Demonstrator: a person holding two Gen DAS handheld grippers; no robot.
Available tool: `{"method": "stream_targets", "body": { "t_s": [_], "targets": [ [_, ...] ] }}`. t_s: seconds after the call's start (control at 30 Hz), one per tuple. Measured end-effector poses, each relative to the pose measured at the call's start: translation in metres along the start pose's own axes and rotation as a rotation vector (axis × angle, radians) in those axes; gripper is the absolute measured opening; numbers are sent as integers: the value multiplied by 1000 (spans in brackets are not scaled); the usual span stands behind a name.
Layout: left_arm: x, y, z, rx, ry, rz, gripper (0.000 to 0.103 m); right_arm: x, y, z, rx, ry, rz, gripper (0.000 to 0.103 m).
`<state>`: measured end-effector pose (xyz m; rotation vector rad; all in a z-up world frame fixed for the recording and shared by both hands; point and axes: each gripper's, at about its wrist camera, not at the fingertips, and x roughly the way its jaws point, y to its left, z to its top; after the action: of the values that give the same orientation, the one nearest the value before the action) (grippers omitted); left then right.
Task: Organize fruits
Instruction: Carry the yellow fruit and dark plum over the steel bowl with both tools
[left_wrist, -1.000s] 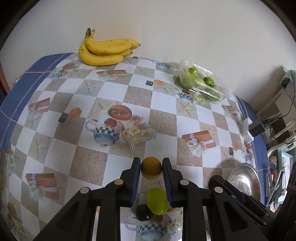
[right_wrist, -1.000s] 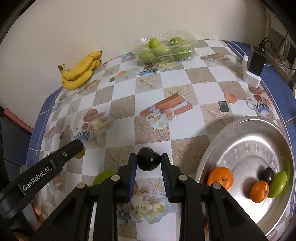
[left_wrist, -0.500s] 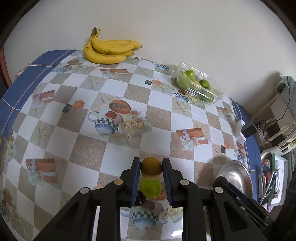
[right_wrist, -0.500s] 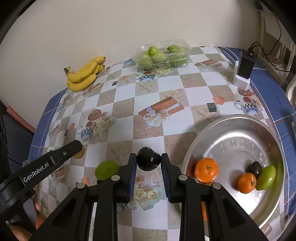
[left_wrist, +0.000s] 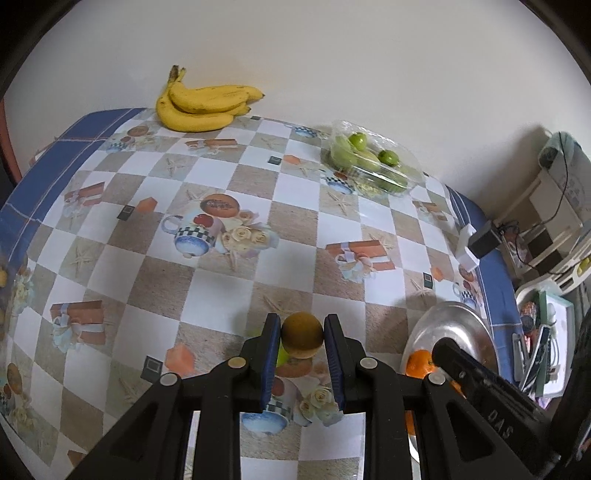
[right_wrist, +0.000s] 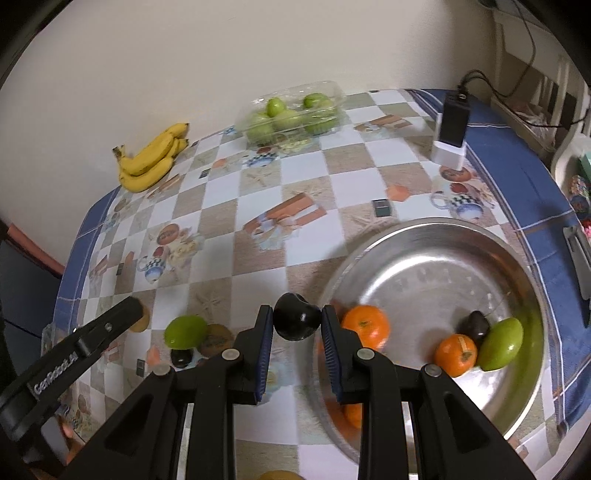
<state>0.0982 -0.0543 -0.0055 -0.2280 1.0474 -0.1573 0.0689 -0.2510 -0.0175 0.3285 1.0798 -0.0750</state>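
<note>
My left gripper (left_wrist: 301, 341) is shut on a brown round fruit (left_wrist: 302, 334) and holds it above the table. My right gripper (right_wrist: 297, 323) is shut on a dark plum (right_wrist: 296, 321), held at the left rim of the metal bowl (right_wrist: 424, 236). The bowl holds oranges (right_wrist: 365, 326), a green fruit (right_wrist: 502, 343) and a dark fruit (right_wrist: 475, 325). A green fruit (right_wrist: 184, 331), a small dark fruit (right_wrist: 181, 357) and a brown fruit (right_wrist: 214, 339) lie on the cloth to the left of the bowl. The bowl also shows in the left wrist view (left_wrist: 461, 325).
A bunch of bananas (left_wrist: 201, 105) lies at the far edge by the wall. A clear plastic box of green fruits (left_wrist: 373, 160) stands at the back. A black charger on a white base (right_wrist: 452, 127) stands at the right. The table edge is blue.
Both grippers have lifted and moved right toward the bowl with their fruits. The plum is now at the bowl's rim; the green fruit on the table has fallen behind.
</note>
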Motion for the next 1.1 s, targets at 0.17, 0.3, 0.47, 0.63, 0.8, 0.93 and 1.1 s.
{"method": "stream_targets", "body": {
  "t_s": [0.17, 0.3, 0.47, 0.63, 0.8, 0.93, 1.1],
  "targets": [
    [5, -23, -6, 54, 16, -1, 26, 1, -31, 4, 46, 3, -67, 28],
    [11, -49, -13, 109, 38, -20, 26, 2, -61, 7, 103, 7, -105, 28],
    [18, -84, -27, 199, 66, -41, 26, -1, -94, 8, 175, 6, -132, 28],
    [24, -115, -40, 278, 99, -105, 26, -8, -116, 9, 216, -11, -158, 28],
    [30, -135, -51, 335, 123, -124, 26, -8, -120, 11, 218, -18, -152, 28],
    [39, -140, -57, 346, 151, -128, 26, 0, -116, 10, 202, -6, -136, 28],
    [49, -140, -60, 347, 173, -114, 27, 13, -112, 8, 185, 18, -134, 28]
  ]
}}
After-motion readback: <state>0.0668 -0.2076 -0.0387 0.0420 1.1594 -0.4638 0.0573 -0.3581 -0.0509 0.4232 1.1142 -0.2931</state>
